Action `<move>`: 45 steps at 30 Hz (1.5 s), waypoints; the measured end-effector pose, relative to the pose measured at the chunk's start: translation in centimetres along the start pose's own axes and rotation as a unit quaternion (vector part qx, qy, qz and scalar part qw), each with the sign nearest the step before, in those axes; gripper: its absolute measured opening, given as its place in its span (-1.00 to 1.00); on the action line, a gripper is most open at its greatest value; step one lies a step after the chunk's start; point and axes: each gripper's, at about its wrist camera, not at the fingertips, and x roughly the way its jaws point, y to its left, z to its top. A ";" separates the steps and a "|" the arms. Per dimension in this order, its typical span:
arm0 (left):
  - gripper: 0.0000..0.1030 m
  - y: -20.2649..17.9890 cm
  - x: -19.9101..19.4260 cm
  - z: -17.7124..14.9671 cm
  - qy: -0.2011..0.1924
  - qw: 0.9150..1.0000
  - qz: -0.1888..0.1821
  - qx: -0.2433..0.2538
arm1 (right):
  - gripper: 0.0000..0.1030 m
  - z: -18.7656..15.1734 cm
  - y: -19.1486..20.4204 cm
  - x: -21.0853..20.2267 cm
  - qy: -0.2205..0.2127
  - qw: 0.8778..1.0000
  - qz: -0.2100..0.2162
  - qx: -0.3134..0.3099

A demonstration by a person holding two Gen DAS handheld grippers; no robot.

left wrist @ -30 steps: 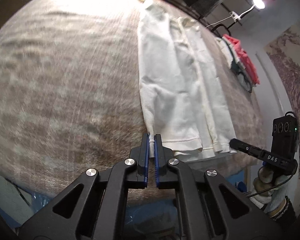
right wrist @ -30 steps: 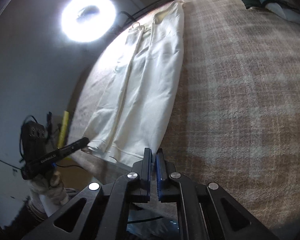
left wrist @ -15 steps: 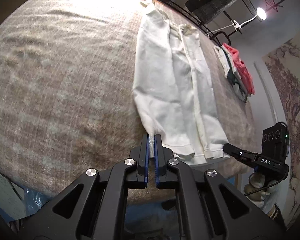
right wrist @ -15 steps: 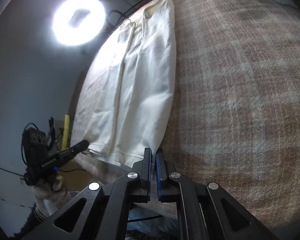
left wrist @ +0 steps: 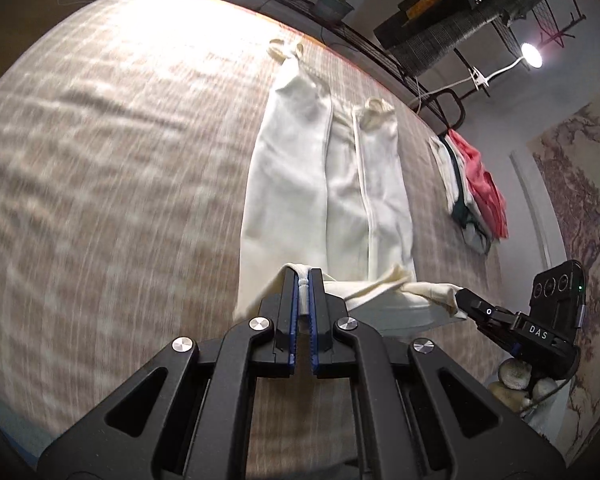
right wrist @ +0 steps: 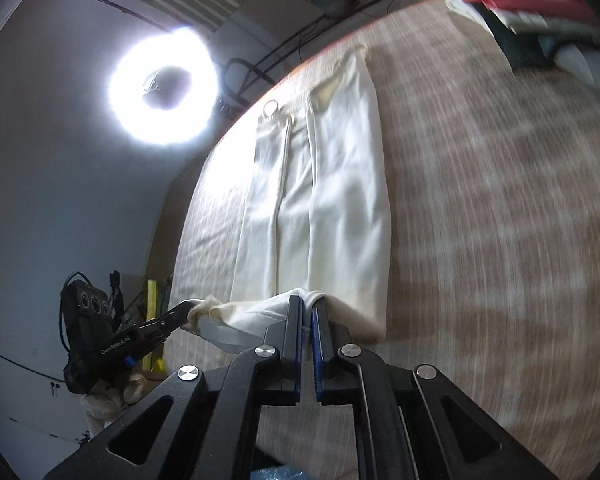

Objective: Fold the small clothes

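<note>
A pair of cream-white trousers point(left wrist: 324, 184) lies lengthwise on the brown-and-beige checked cloth point(left wrist: 112, 184) covering the table, legs running toward the far edge, cuffs at the far end. The near end, the waistband, is raised off the cloth and stretched between the two tools.

The left gripper point(left wrist: 303, 292) has its blue-lined jaws pressed nearly together on a ribbed fold of the waistband at its left corner. The right gripper point(right wrist: 309, 312) is likewise pinched narrow on the band's other corner, fabric bunched between its pads. Seen from the left wrist camera, the right gripper point(left wrist: 466, 300) pokes in from the near right, its tip buried in the cloth's edge; its black body reads "DAS". From the right wrist camera, the left gripper point(right wrist: 180, 314) comes in at the near left, marked "GenRobot.AI", with a light-gloved hand point(right wrist: 112, 396) under it.

At the far right of the table sits a heap of clothes point(left wrist: 474, 188), coral-pink on top, dark green and white beneath. A ring light point(right wrist: 164, 88) glows at the far left, and a small clip lamp point(left wrist: 530, 55) shines at the far right.
</note>
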 end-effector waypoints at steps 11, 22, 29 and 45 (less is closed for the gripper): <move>-0.96 0.5 4.0 3.4 0.006 1.000 0.016 -0.017 | -0.98 4.8 -2.0 3.3 0.006 0.999 -0.018 0.048; -0.61 1.0 2.4 4.3 -0.031 0.999 0.032 0.002 | -0.62 5.7 -1.8 4.9 0.020 0.998 -0.043 0.028; -0.61 -0.9 2.2 2.4 -0.023 0.995 0.046 0.081 | -0.54 4.4 -0.3 3.0 0.001 0.997 -0.070 -0.042; -0.61 -0.8 6.2 1.3 0.022 0.988 0.089 0.123 | -0.98 2.1 -1.1 5.8 0.061 0.983 -0.141 -0.099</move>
